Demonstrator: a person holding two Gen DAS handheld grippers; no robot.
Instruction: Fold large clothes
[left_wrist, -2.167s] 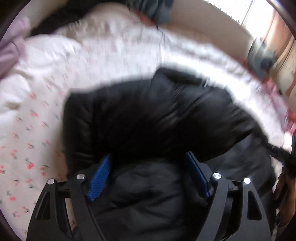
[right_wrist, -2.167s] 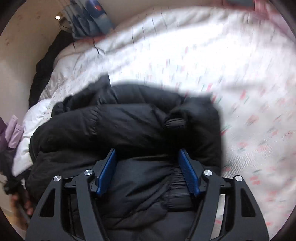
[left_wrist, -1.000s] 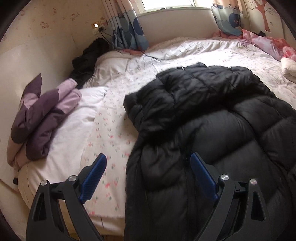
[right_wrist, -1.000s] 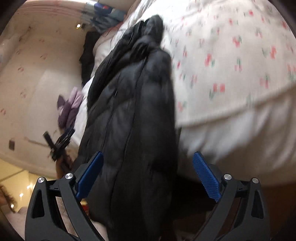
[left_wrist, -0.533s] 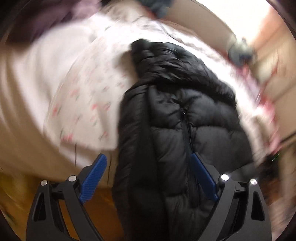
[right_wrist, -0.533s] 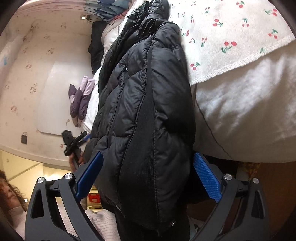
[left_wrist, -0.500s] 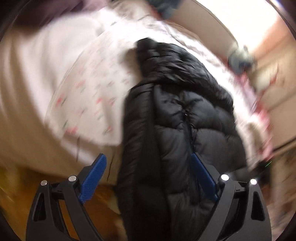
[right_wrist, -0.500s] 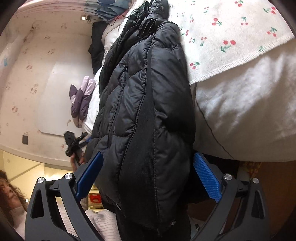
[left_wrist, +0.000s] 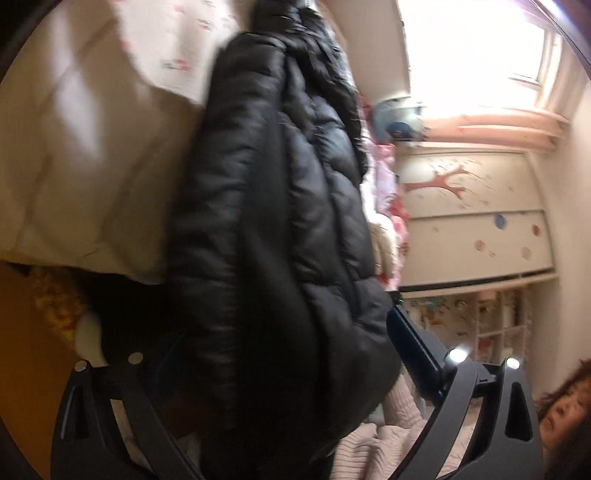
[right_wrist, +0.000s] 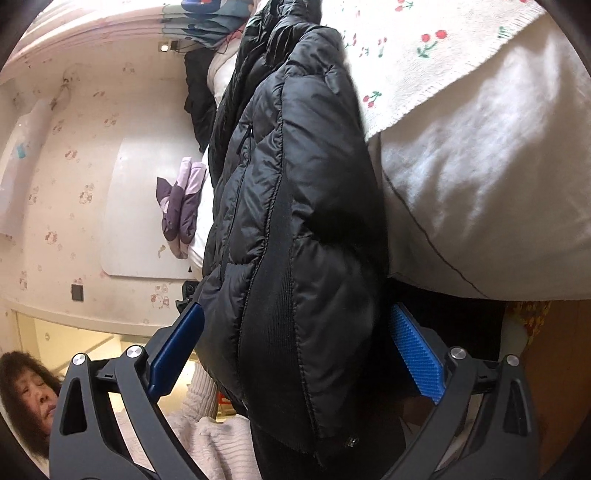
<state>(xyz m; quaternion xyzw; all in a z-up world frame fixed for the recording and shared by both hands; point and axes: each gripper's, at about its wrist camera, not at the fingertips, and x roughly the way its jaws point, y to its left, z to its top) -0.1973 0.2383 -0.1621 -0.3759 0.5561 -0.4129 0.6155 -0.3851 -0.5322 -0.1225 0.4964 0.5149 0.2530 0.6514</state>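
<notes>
the black puffer coat (right_wrist: 295, 206) hung unfolded over the bed (right_wrist: 480, 166) edge, loose between both spread hand-held grippers, left hand-held gripper (left_wrist: 280, 354) having just widened, right hand-held gripper (right_wrist: 295, 347) likewise gripping nothing.

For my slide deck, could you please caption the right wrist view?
Open right gripper straddles the black puffer jacket hanging over the bed's edge.

Black jacket (right_wrist: 295, 206), cherry-print sheet (right_wrist: 424, 44)

Black tongs (right_wrist: 295, 354), ribbed blue pads (right_wrist: 417, 354)
</notes>
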